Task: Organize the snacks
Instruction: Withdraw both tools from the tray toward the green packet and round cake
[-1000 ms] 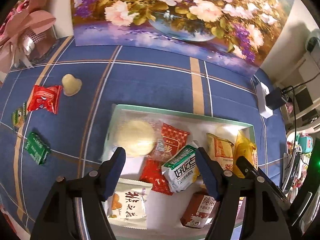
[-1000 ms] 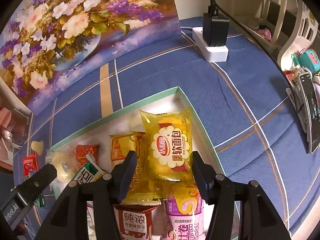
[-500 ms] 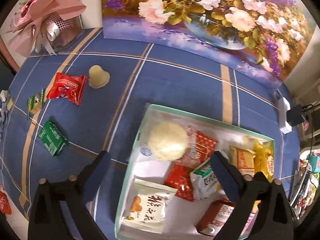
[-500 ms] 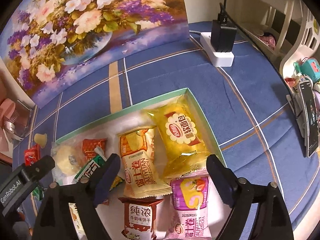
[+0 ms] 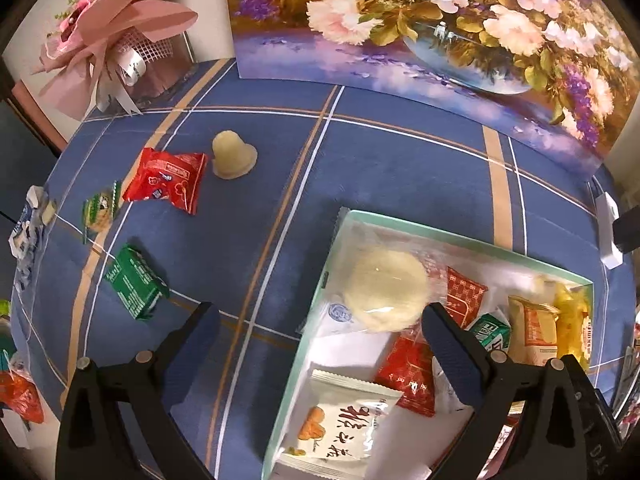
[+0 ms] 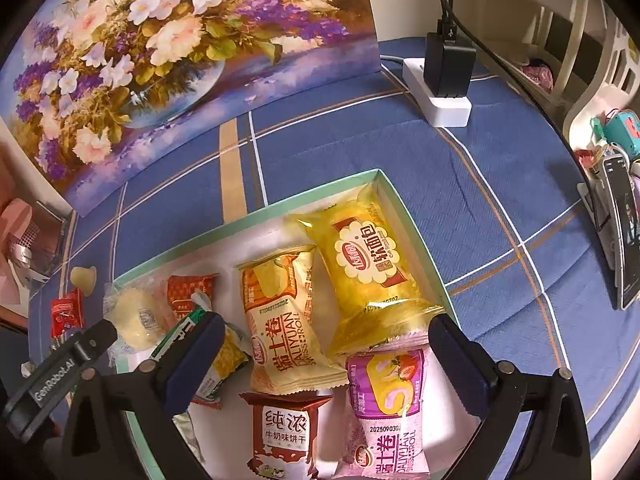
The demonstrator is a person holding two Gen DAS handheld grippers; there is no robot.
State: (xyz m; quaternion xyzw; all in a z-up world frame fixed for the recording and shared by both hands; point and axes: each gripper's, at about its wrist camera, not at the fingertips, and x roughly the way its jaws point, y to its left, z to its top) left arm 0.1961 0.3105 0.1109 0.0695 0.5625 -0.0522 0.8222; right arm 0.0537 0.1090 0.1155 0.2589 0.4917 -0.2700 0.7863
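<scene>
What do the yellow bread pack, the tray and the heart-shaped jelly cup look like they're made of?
Yellow bread pack: glossy, see-through plastic film, going by the glare and crimped ends. Tray: looks like thin card or paperboard, matte white inside with a mint-green rim; plastic can't be ruled out. Jelly cup: seemingly translucent moulded plastic, pale yellow and smooth, lying on the blue cloth.
</scene>
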